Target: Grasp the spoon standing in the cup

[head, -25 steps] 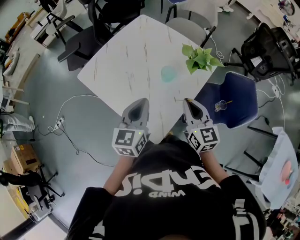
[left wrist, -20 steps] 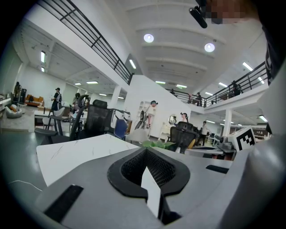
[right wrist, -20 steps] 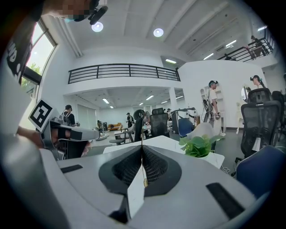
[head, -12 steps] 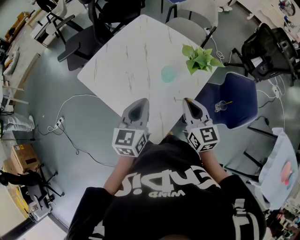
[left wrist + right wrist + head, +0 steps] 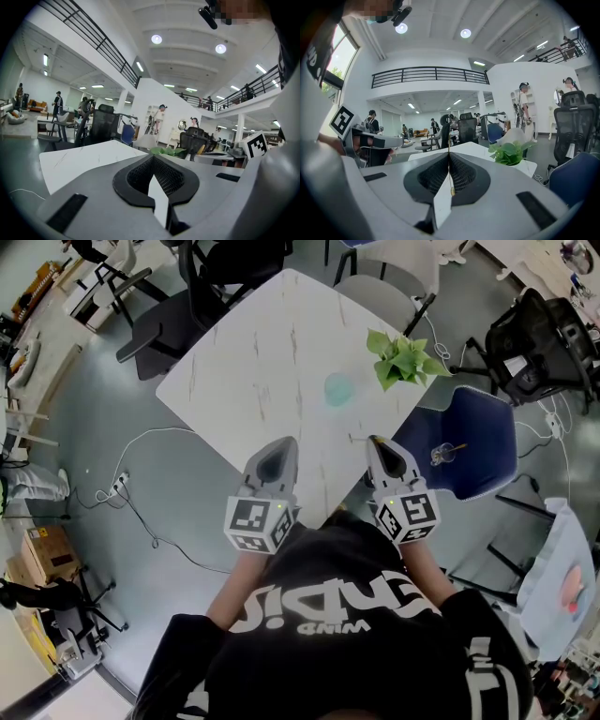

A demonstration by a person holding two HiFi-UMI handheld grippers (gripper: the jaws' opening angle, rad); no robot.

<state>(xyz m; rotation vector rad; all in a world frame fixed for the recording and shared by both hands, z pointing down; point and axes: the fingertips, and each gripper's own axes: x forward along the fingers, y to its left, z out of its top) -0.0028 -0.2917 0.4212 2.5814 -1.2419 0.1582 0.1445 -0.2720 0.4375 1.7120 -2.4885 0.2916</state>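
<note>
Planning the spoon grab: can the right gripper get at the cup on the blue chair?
Probably yes: the cup sits uncovered on the blue chair, off to the side of the right gripper, with nothing apparent between them. Its jaws are shut and must open first.

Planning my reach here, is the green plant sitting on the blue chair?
No, the green plant stands on the white table near its right corner, and the blue chair is beside that corner.

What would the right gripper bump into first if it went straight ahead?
Probably the white table, near the pale teal round thing; the plant lies right of that line. Depth unclear.
</note>
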